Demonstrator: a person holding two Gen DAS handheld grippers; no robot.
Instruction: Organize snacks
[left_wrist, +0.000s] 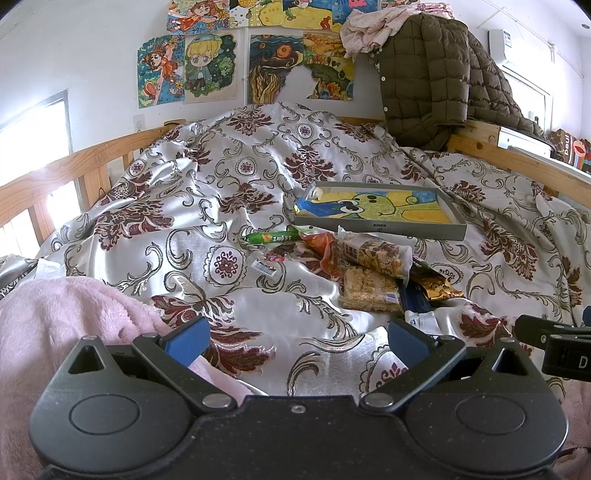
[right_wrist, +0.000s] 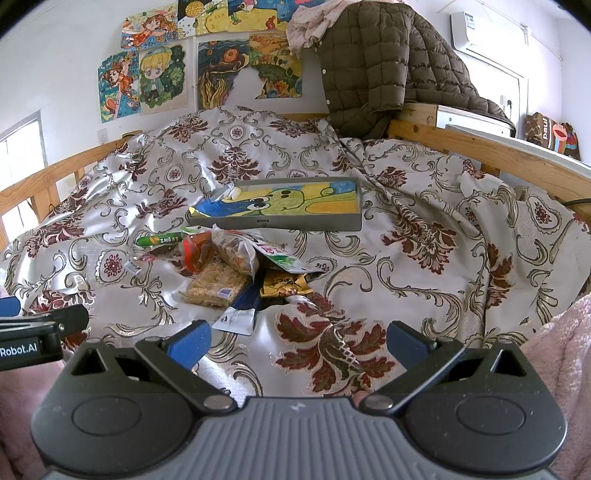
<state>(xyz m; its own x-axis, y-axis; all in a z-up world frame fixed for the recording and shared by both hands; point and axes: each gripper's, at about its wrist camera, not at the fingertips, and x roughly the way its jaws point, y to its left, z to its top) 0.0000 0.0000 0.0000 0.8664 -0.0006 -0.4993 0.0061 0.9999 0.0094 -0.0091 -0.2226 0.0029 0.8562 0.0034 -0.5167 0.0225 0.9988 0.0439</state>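
Note:
A heap of snack packets lies on the patterned bedspread: a green stick pack (left_wrist: 272, 236) (right_wrist: 159, 240), a clear bag of crunchy snack (left_wrist: 375, 254) (right_wrist: 236, 254), a rice crisp bar (left_wrist: 371, 289) (right_wrist: 216, 284), a gold packet (left_wrist: 436, 286) (right_wrist: 282, 286) and a white-green pouch (right_wrist: 284, 258). Behind them sits a shallow grey box (left_wrist: 384, 229) (right_wrist: 280, 222) lined with a frog drawing. My left gripper (left_wrist: 299, 338) stands open, short of the heap. My right gripper (right_wrist: 299, 338) is open too, over bare bedspread, the heap ahead to its left. Neither holds anything.
A wooden bed rail (left_wrist: 66, 162) (right_wrist: 491, 147) runs round the bed. A brown quilted jacket (left_wrist: 432, 74) (right_wrist: 380, 62) hangs at the far corner. Pink fleece (left_wrist: 62, 317) (right_wrist: 557, 350) lies near me. Drawings cover the wall. A small white sachet (right_wrist: 236, 320) lies before the heap.

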